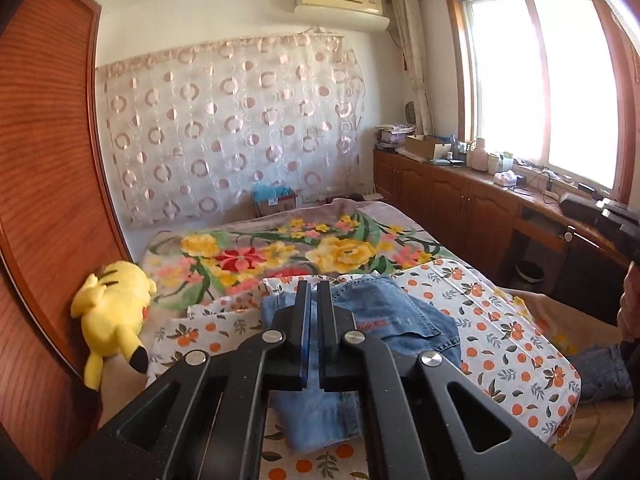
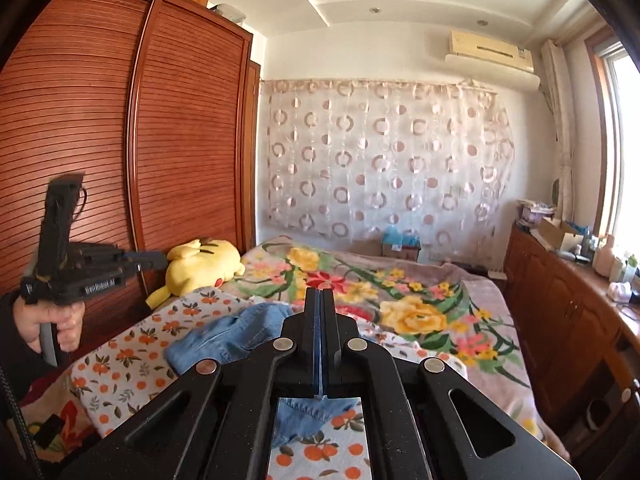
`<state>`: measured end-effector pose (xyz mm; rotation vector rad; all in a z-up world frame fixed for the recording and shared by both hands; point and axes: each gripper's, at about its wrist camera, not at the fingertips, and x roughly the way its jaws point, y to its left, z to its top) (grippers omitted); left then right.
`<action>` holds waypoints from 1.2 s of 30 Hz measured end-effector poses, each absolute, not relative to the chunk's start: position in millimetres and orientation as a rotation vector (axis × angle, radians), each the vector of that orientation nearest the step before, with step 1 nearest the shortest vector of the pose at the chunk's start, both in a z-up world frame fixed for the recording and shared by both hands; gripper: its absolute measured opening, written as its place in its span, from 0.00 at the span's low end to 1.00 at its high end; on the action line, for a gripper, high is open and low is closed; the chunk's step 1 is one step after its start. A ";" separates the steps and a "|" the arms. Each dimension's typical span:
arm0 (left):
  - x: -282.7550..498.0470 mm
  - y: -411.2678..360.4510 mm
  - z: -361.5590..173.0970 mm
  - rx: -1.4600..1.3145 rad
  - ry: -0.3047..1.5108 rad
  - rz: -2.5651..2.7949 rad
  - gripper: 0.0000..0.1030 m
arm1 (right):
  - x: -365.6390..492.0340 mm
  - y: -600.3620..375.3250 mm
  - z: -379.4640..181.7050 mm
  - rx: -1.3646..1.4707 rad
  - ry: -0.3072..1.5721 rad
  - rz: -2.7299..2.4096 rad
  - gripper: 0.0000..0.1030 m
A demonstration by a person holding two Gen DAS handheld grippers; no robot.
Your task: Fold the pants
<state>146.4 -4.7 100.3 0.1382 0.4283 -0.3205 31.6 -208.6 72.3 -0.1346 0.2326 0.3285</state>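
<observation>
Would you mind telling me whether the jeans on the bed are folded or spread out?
Folded, roughly: the jeans lie as a compact, layered bundle on the orange-print sheet, with no leg stretched out, though the layers look rumpled.

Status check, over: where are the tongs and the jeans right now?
Left tongs shut, right tongs shut, both lifted, neither gripping. Blue jeans crumpled on orange-print sheet. Pikachu plush off to the side, clear.

Right claw (image 2: 319,300): pads pressed together, a thin blue edge of denim caught between them.
Pants (image 2: 236,334): crumpled denim on the orange-print sheet (image 2: 132,364).
Left claw (image 2: 150,260): raised beside the wardrobe (image 2: 120,140).
Plush toy (image 2: 200,266): yellow, lying on the bed.
</observation>
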 end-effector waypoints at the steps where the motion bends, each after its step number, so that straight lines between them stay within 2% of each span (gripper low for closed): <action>1: 146.2 -6.1 100.4 0.149 0.432 -0.326 0.04 | 34.0 -207.7 65.7 -0.133 0.253 0.332 0.00; 8: 149.0 -3.5 70.6 0.169 0.501 -0.327 0.04 | 58.6 -197.1 18.2 -0.106 0.387 0.377 0.00; 12: 154.5 10.9 43.2 0.147 0.553 -0.307 0.14 | 69.5 -184.1 4.6 -0.098 0.446 0.420 0.01; 14: 156.8 21.3 27.9 0.125 0.575 -0.299 0.30 | 82.0 -183.0 5.4 -0.102 0.465 0.439 0.05; 15: 157.2 23.9 22.8 0.121 0.580 -0.294 0.35 | 86.1 -178.5 4.5 -0.107 0.476 0.450 0.07; 16: 158.0 27.2 18.2 0.116 0.586 -0.288 0.47 | 89.9 -173.7 2.9 -0.112 0.485 0.461 0.09; 18: 158.6 35.4 7.0 0.104 0.589 -0.283 0.58 | 100.0 -166.0 -0.5 -0.127 0.503 0.476 0.20; 20: 158.5 43.1 0.3 0.095 0.590 -0.282 0.71 | 110.8 -161.7 -8.3 -0.146 0.519 0.493 0.28; 23: 157.5 52.1 -9.7 0.078 0.605 -0.284 0.73 | 112.5 -154.1 -15.0 -0.183 0.547 0.512 0.38; 26: 154.2 54.9 -28.0 0.091 0.642 -0.294 0.73 | 113.6 -156.7 -15.1 -0.219 0.557 0.488 0.42; 33: 150.5 31.8 -67.2 0.150 0.738 -0.379 0.73 | 99.4 -211.7 -13.3 -0.171 0.580 0.404 0.62; 36: 153.7 21.9 -77.0 0.191 0.764 -0.380 0.72 | 90.8 -234.2 -18.0 -0.169 0.595 0.370 0.65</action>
